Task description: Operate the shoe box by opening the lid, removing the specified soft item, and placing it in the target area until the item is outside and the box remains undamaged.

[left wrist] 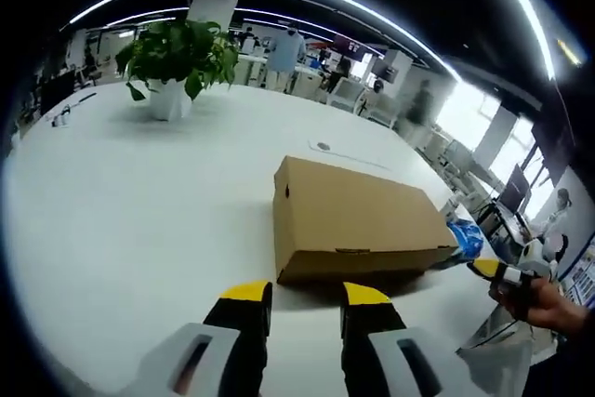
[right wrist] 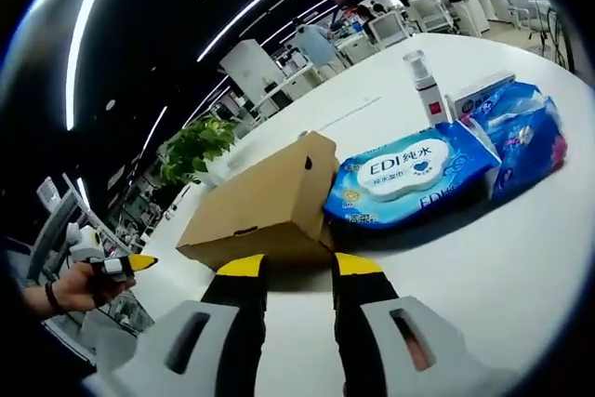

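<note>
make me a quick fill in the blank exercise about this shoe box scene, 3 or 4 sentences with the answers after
1. The lid of the brown cardboard shoe box is ____.
2. The white table carries a leafy green plant in a ____ pot.
3. In the right gripper view, the blue soft wipes pack lies beside the box, and its label reads ____.
4. The jaws of the left gripper and of the right gripper stand apart, holding ____.

Missing words: closed; white; EDI; nothing

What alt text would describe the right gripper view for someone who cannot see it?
A closed brown cardboard shoe box sits on a white table, just beyond the open yellow-tipped right hand-held gripper. A blue soft wipes pack lies against the box's right side.
</note>
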The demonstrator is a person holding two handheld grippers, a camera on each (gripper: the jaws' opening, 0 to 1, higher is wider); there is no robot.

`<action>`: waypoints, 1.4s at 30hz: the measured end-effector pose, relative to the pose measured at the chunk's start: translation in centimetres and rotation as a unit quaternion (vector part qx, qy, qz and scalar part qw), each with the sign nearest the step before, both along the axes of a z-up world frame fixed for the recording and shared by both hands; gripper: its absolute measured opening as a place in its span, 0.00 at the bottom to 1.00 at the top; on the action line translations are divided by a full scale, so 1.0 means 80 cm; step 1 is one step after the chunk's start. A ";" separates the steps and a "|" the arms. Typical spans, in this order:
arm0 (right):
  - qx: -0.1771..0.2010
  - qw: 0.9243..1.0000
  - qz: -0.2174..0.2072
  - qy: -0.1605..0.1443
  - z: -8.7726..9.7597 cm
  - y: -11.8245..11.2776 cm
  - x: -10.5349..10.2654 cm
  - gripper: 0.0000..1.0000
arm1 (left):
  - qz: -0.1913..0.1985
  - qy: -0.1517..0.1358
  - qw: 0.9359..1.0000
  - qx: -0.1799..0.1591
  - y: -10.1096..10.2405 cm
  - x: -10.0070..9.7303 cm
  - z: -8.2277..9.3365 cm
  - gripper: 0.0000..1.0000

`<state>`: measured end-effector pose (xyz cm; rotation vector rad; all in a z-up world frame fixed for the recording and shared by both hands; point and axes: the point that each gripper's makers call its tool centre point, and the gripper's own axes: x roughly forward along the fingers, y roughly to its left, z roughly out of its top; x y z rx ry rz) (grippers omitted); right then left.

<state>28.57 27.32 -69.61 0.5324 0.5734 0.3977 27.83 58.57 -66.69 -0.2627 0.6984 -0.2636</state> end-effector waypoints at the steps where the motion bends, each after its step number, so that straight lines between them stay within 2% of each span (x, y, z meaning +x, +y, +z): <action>1: -0.003 1.000 0.003 -0.002 0.001 0.001 -0.002 0.26 | -0.004 -0.002 1.000 0.004 -0.002 -0.004 0.001 0.29; 10: -0.045 0.998 0.034 -0.026 0.015 0.010 -0.019 0.27 | -0.020 0.004 1.000 0.013 -0.011 -0.032 -0.002 0.30; 13: -0.066 0.996 0.036 -0.038 0.018 0.009 -0.022 0.26 | -0.022 0.008 1.000 0.014 -0.006 -0.031 -0.006 0.30; 18: -0.067 0.996 0.034 -0.043 0.020 0.004 -0.025 0.27 | -0.017 0.009 1.000 0.011 -0.004 -0.037 -0.006 0.31; 22: -0.093 0.993 0.045 -0.049 0.021 0.002 -0.030 0.28 | -0.015 0.010 1.000 0.012 -0.001 -0.043 -0.008 0.31; 34: -0.114 0.989 0.077 -0.055 0.022 0.014 -0.044 0.32 | -0.008 0.012 1.000 0.010 -0.001 -0.050 -0.013 0.32; 42: -0.114 0.989 0.081 -0.057 0.023 0.016 -0.048 0.33 | -0.010 0.010 1.000 0.009 -0.003 -0.051 -0.011 0.32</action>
